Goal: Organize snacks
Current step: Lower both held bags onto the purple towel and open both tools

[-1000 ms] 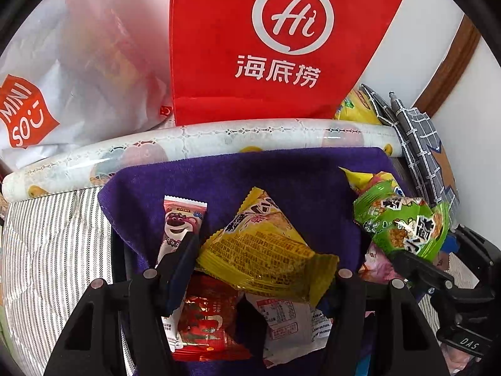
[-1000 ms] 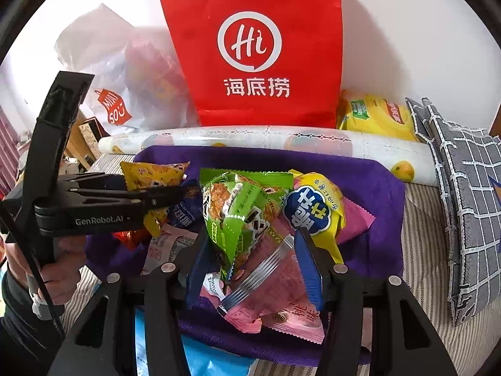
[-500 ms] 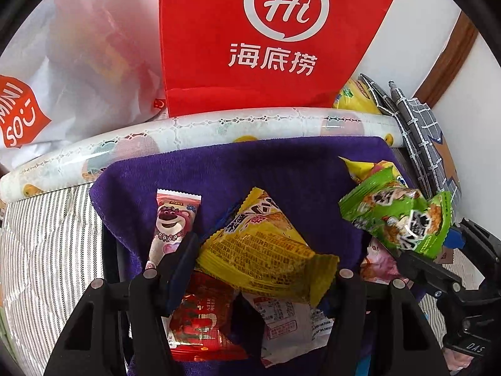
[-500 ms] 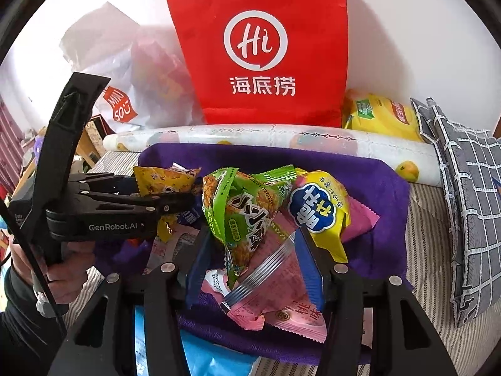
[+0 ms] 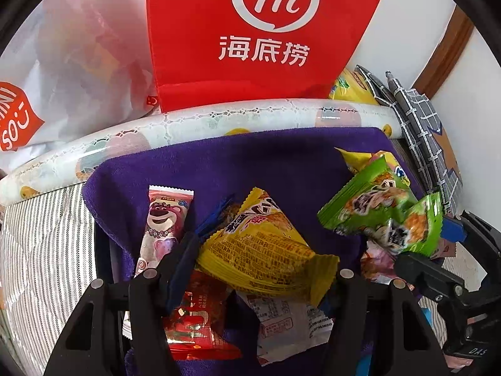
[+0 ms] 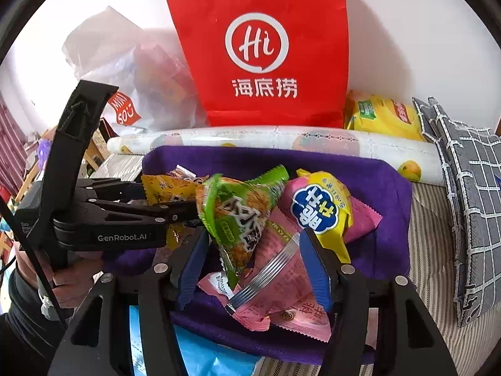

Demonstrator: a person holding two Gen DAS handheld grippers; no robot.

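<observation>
Yellow crinkled foil fills the near view of the left gripper (image 5: 256, 260): a yellow foil snack packet (image 5: 263, 250) is pinched between its two blue-padded fingers, which stand closed against the packet's sides, the packet lifted clear of the purple terry towel (image 5: 281, 163). Just below it lie a red foil packet (image 5: 194, 322) and a white printed packet (image 5: 288, 322), and at the towel's left edge a pink bear-print bar (image 5: 164, 228).

In the other view, the right gripper (image 6: 253, 263) has a green foil snack packet (image 6: 238, 213) between its fingers. The packet hangs tilted, its lower tip down in the gap; I cannot tell for sure how firmly the pads bite, but it seems gripped near one edge only. Under it rest a pink ridged-seal packet (image 6: 281, 275) and a yellow packet with a blue cloud label (image 6: 322, 206), toward the towel's right side.

Both packets look puffed and slippery, so a steady squeeze is wise: too hard may burst the seal, too soft and they slide out. Keep the two grippers apart, since they are near each other over the towel's middle.

Beyond the towel's far edge lies a white patterned roll (image 6: 281, 141), then a red paper bag (image 6: 269, 56) standing upright, probably the target. Approach its mouth from above, one packet at a time.
</observation>
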